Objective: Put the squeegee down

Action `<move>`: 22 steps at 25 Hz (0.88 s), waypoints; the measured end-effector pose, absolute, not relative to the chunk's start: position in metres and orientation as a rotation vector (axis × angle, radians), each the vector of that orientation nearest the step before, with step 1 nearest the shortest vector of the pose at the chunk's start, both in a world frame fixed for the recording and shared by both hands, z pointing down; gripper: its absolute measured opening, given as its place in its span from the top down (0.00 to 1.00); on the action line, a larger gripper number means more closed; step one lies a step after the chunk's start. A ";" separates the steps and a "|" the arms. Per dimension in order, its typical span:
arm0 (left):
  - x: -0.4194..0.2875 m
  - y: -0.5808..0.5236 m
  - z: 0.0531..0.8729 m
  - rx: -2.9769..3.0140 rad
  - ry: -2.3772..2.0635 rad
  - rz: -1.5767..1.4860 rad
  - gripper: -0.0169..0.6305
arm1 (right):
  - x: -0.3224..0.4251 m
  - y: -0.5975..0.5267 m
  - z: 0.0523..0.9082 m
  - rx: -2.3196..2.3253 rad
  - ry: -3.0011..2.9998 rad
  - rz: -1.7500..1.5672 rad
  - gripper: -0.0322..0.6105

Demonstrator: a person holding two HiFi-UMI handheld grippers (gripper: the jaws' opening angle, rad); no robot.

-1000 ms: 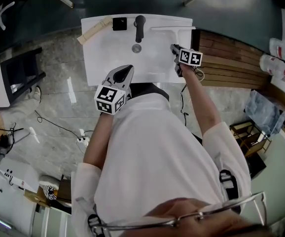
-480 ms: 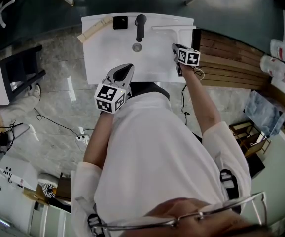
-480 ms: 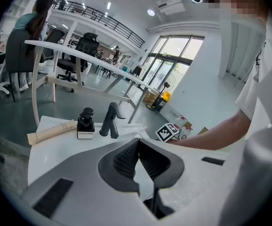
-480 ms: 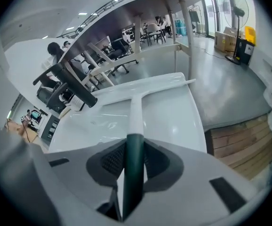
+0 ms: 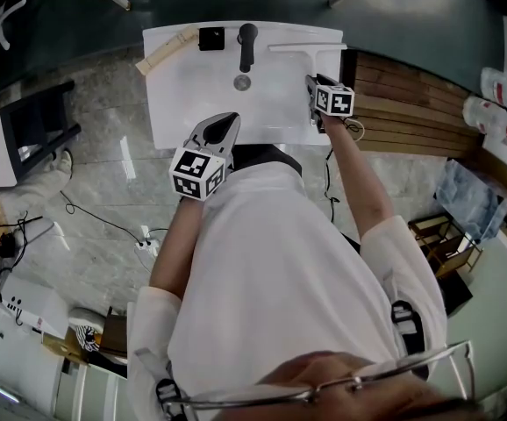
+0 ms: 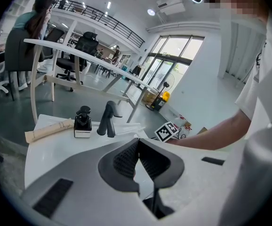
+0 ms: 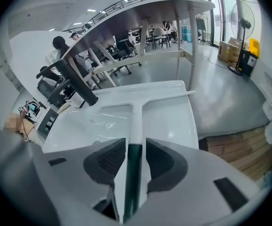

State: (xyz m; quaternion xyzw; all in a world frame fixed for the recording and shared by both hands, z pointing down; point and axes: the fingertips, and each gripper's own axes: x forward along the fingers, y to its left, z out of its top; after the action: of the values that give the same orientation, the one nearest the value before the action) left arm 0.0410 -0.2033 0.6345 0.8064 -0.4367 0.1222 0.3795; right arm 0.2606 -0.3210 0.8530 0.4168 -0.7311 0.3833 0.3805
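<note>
The right gripper [image 7: 135, 141] is opening, loose around the squeegee [image 7: 135, 122]'s thin green handle; its white T-blade lies at the basin [image 7: 79, 126]'s far right corner.

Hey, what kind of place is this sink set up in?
Probably an open-plan office or lab, not a bathroom: the white rectangular washbasin with its black tap stands near long white desks and black swivel office chairs.

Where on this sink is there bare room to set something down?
Bare: the left and front of the sink, between the beige roll, the drain and the left gripper. Crowded: the back edge, where roll, soap dispenser and faucet stand in a row, and the right side, where the squeegee lies, its handle between the opening jaws of the right gripper.
</note>
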 end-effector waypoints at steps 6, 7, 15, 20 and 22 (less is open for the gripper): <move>0.040 -0.206 0.632 2.068 -1.127 0.312 0.97 | 0.258 -0.322 0.844 1.065 -1.908 0.974 0.73; 0.040 -0.206 0.632 2.071 -1.129 0.313 0.97 | 0.258 -0.322 0.842 1.068 -1.914 0.970 0.73; 0.036 -0.207 0.625 2.094 -1.156 0.308 0.97 | 0.252 -0.315 0.810 1.080 -2.004 0.914 0.73; 0.038 -0.208 0.618 2.112 -1.169 0.300 0.97 | 0.255 -0.306 0.784 1.100 -2.061 0.903 0.78; 0.039 -0.207 0.615 2.117 -1.171 0.294 0.97 | 0.257 -0.301 0.774 1.112 -2.080 0.909 0.80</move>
State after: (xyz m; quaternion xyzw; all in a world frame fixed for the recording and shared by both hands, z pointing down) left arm 0.0392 -0.2068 0.6150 0.8154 -0.4511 0.1132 0.3448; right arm 0.2570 -0.3015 0.7743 0.4194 -0.7843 0.3428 0.3024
